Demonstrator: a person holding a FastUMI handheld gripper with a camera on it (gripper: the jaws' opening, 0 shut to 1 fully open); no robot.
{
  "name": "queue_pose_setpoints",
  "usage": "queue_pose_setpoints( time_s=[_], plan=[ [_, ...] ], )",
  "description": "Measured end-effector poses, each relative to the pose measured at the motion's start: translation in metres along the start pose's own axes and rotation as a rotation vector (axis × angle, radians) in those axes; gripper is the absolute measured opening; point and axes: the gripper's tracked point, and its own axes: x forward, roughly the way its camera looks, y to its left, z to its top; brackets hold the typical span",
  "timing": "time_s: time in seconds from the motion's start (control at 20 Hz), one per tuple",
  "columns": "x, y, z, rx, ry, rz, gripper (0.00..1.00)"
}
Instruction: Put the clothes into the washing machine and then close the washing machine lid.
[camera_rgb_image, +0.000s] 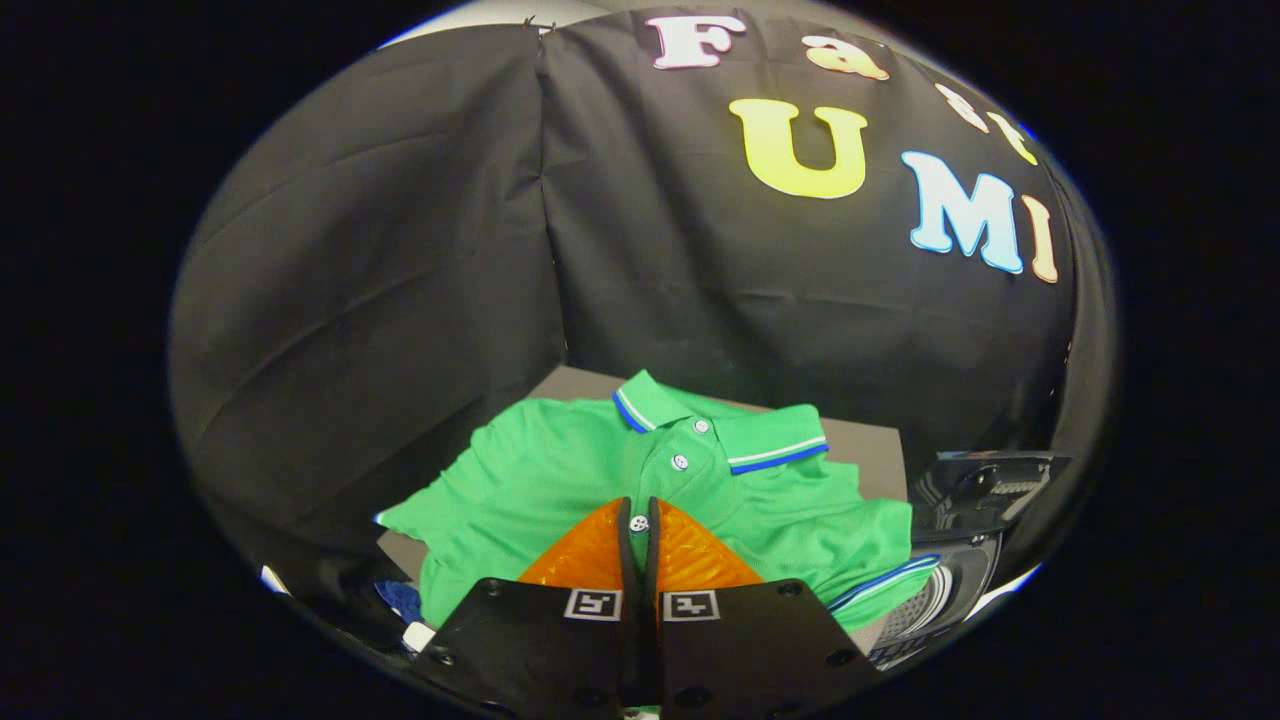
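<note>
The green polo shirt (600, 470) is lying spread over the grey table (870, 455), taking nearly all of it. The gripper (639, 520), fingers pressed together, is hovering at its placket. The washing machine (950, 560) is sitting close beside it, black cloth walling in the back.

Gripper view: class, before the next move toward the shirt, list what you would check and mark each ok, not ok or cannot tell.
1. Shirt within reach: ok, it lies spread on the board just ahead of the fingers.
2. Gripper ready to grasp: not ok, the fingers are together with no gap and hold nothing; open them first.
3. Grasp spot: ok, the button placket sits right beyond the fingertips.
4. Washing machine located: ok, it stands beside the board, at the shirt's striped sleeve.
5. Lid open: cannot tell.
6. Other clothes left: cannot tell; a bit of blue cloth shows near the shirt's hem.
</note>
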Motion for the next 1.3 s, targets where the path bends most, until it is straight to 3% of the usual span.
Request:
queue_pose_setpoints(
  time_s=[0.55,1.3],
  plan=[
    [-0.081,-0.039,0.086,0.072,-0.231,0.067,0.01],
    [-0.128,-0.168,0.081,0.055,-0.303,-0.02,0.01]
  ],
)
